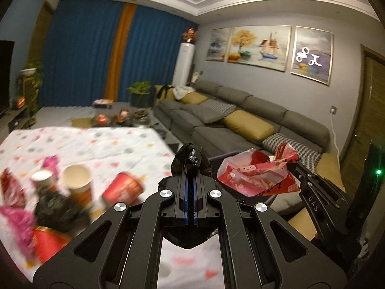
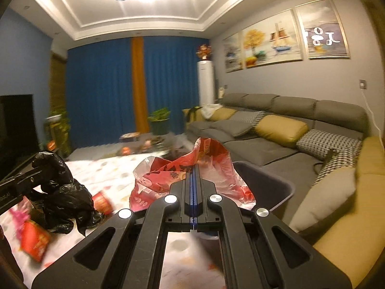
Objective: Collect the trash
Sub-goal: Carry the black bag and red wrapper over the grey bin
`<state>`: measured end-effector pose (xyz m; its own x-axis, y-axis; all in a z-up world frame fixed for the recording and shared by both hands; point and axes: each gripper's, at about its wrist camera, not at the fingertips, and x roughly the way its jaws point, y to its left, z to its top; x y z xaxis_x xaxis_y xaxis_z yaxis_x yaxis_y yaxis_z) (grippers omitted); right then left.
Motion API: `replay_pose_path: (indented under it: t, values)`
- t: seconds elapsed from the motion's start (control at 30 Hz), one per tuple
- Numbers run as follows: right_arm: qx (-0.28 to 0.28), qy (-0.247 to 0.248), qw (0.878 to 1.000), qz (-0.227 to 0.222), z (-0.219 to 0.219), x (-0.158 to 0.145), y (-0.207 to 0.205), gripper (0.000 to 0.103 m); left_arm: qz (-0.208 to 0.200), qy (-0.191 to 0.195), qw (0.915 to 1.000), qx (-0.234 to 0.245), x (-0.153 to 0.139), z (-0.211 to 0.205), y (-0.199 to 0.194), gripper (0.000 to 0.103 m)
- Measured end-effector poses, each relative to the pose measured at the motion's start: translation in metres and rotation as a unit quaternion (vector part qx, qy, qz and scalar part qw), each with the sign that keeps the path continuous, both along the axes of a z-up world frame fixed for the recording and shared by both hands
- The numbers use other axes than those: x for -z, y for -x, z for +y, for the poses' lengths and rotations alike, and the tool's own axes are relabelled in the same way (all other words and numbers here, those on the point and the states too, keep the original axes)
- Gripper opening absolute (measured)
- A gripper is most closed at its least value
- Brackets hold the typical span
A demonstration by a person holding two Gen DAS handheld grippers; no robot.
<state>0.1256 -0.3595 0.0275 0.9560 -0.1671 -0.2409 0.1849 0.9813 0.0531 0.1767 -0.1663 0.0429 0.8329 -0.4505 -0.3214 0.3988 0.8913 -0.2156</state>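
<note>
Trash in both tongs: my left gripper [image 1: 191, 168] was clamped on crumpled black plastic bag [image 1: 191, 160], my right gripper [image 2: 194, 171] pinched red-and-white printed plastic wrapper [image 2: 168, 178] just above dark grey plastic bin [image 2: 269, 183]. I judged both needed centring over bin before letting go.

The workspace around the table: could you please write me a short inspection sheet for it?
Surface: table under a white patterned cloth.
Job's things: black plastic bag clamped in the left gripper; red-and-white plastic bag clamped in the right gripper; dark bin at the table's sofa side.
Clutter: paper cups, a red cup, red and pink wrappers and another black bag on the cloth.
Grippers: both shut on their bags, held above the table.
Cables: white cord hanging from a wall socket.
Surroundings: grey sofa with cushions, blue curtains, wall paintings.
</note>
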Motion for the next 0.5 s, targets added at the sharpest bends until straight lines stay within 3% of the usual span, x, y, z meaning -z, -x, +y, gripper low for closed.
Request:
replay_pose_path:
  t: [0.3, 0.5]
  values:
    - [0.046, -0.005, 0.999, 0.000, -0.044, 0.006, -0.022, 0.001, 0.006, 0.000, 0.9995, 0.032, 0.005, -0.064, -0.046, 0.002]
    - [0.057, -0.001, 0.998, 0.009, -0.047, 0.016, -0.035, 0.001, 0.021, 0.003, 0.9988, 0.043, 0.019, -0.095, -0.075, 0.002]
